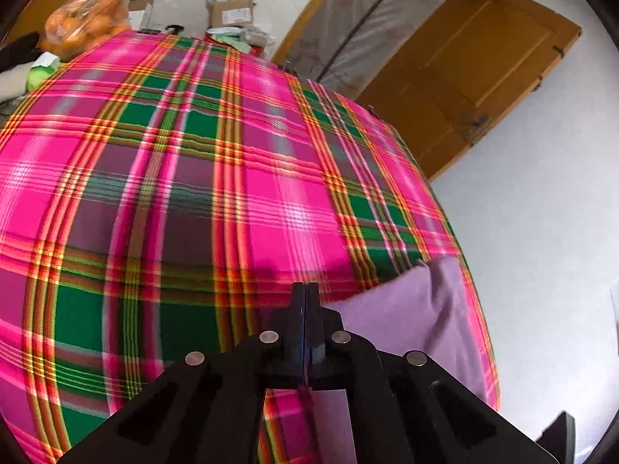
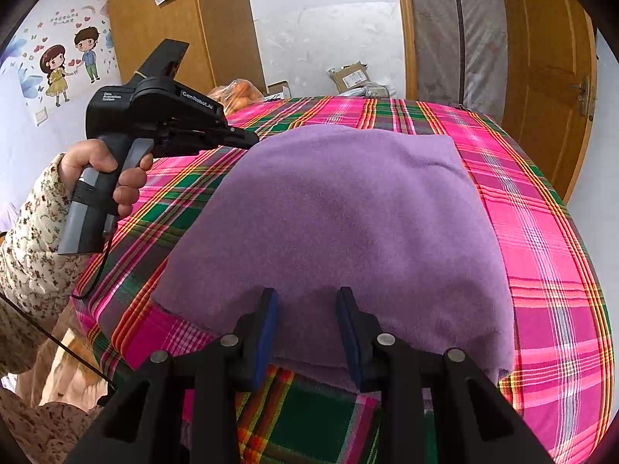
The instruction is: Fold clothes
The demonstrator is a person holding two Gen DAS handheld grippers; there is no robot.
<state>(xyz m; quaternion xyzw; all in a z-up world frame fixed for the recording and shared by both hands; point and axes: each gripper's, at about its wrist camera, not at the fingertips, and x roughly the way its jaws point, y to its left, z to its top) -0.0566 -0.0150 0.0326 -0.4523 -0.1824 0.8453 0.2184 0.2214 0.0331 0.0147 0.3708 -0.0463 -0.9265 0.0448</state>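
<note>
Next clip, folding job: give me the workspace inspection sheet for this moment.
Surface: plaid bedspread, pink and green, smooth.
Job's things: purple garment lying flat, folded into a neat block.
Clutter: bag of oranges and cardboard boxes at the far edge.
Grippers: left gripper shut, beside the garment; right gripper open over its near edge.
Cables: black cord below the left hand.
Surroundings: wooden door, wall stickers.

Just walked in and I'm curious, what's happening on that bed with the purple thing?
A person is folding a purple fleece garment that lies flat on a pink and green plaid bedspread. The right gripper is open at the garment's near edge. The left gripper is shut, held beside the garment's far left corner.
</note>
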